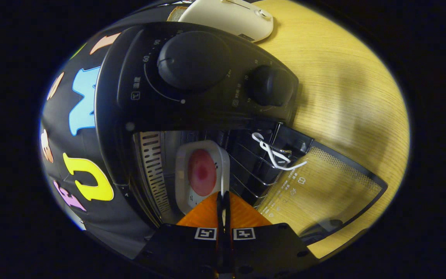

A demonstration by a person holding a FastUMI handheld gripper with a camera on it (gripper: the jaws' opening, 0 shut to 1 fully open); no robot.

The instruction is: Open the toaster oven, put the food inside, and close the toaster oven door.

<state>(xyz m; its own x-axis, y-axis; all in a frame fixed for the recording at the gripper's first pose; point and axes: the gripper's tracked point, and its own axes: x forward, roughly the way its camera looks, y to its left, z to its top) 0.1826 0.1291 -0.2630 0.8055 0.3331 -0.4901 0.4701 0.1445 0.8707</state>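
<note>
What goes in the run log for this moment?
door: open | dish of food: inside oven on rack | gripper: fingers together at dish rim, grip unclear | next: release, close door

Count: 1 toaster oven (192,77) with 2 knobs (big one (194,60), smaller one (270,85)), 1 open glass door (323,182), 1 white tray (201,174) with 1 pink food piece (201,172), 1 white appliance (229,17), 1 gripper (223,203).
</note>
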